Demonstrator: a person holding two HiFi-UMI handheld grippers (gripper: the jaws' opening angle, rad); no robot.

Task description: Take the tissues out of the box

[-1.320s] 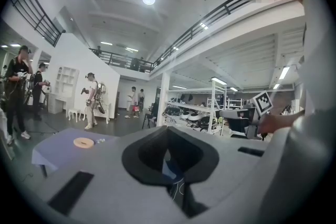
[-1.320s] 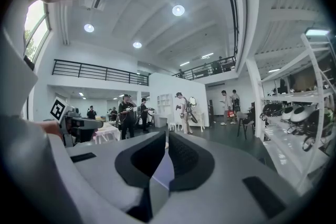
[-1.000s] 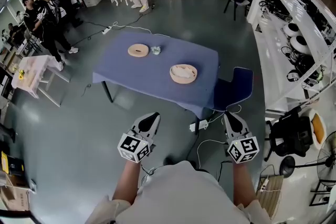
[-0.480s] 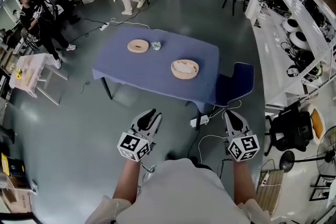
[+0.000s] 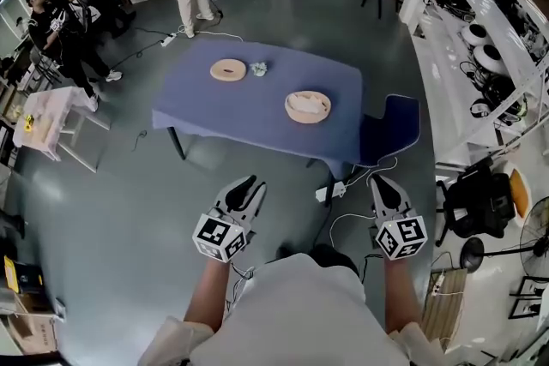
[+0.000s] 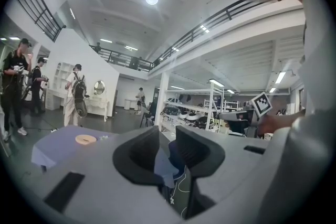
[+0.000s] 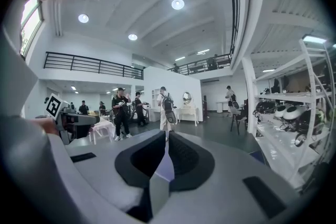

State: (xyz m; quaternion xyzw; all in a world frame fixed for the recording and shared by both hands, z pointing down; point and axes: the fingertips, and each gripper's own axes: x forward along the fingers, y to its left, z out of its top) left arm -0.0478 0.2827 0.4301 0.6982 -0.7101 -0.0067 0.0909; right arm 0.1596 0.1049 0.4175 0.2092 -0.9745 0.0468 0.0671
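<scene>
Both tools up in front, pointing near level at the table [image 5: 249, 111], dead ahead at 12 and well apart from us, w/ bare floor between. Left gripper [image 5: 247, 184]: jaws have just been opening, now part-way apart, nothing between 'em, only chair and cable showing thru the gap. Right gripper [image 5: 383, 182]: jaws all but together, a sliver of light, empty too.

Tissues [image 5: 304, 105] sit white and rumpled in the round wooden box [image 5: 308, 119], toward the table's 3 o'clock end. A flat round disc [image 5: 227, 69], prob. the lid, lies toward the far 10 o'clock corner w/ a small crumpled wad [image 5: 258, 69] just beside it; can't tell what that is.

Handling call: tissue's feather-light, soft, tears easy, so pinch a raised fold at top centre, squeeze gently, lift straight up. Box looks light as well and could ride up w/ it, so 1 tool may need to steady the rim.

Room: near edge of the table is open, good approach. Watch the blue chair [image 5: 396, 124] at 1 o'clock by the table's end, the power strip [image 5: 330, 192] and cables on the floor ahead, and shelves [image 5: 480, 39] along 3 o'clock. People at 10-11, well apart.
</scene>
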